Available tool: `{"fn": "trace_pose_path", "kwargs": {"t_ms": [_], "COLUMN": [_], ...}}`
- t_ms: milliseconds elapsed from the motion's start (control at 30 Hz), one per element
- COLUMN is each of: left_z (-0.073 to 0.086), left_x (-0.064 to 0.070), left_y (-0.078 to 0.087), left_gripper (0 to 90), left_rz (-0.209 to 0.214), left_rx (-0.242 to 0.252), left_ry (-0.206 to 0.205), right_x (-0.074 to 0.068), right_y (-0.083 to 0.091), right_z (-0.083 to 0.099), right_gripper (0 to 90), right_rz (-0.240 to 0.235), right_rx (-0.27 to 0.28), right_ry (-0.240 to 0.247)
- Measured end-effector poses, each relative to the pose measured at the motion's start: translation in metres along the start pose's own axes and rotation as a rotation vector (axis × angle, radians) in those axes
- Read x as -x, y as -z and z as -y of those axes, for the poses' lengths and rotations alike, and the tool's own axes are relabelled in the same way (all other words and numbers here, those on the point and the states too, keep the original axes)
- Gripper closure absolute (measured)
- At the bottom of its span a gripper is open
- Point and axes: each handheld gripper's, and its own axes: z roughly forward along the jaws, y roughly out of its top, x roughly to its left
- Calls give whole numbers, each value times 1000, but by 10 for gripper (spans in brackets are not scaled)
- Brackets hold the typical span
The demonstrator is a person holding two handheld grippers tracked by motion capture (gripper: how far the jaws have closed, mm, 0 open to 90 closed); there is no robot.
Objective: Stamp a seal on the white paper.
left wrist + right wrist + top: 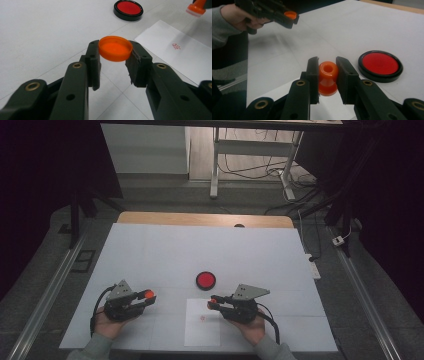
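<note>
Jaws of the left gripper [115, 53] are clenched on an orange cap [115, 48], pinching its rim from two sides with the hollow side facing the camera; we hold it lifted above the counter [150, 250], near the front left corner. The cap looks like thin moulded plastic: light, stiff enough to keep its round, but smooth, so we judge that it could squirt out if the squeeze goes off centre. The hold across the widest part of the rim is where we would keep it.

The right gripper [327, 80] has its jaws closed on an orange stamp [328, 77], gripped at the narrow waist of its body, its hollow top end towards the camera and its flared end pointing away from it. In the high view that gripper [214, 303] hangs over the white paper sheet [202, 332] at the front edge of the counter, which bears a small red stamp mark [202, 318]. The stamp seems hard, glossy and light; the waist gives the jaws a natural seat that should keep it from sliding lengthwise.

Further in, towards the middle of the counter, lies a round red ink pad [206, 280] in a black case, open, apart from both grippers.
</note>
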Motion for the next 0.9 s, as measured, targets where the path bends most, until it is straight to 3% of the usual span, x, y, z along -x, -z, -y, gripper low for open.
{"fn": "trace_pose_path", "kwargs": {"t_ms": [433, 900], "left_z": [0, -2], "left_x": [2, 4], "left_y": [-2, -4], "left_gripper": [648, 648], "left_rz": [3, 5], "left_rx": [-5, -6], "left_ry": [-11, -25], "right_x": [11, 17], "right_y": [19, 30], "right_z": [-13, -18], "right_gripper": [721, 721], "right_rz": [48, 76], "right_rx": [76, 110], "right_ry": [-16, -17]}}
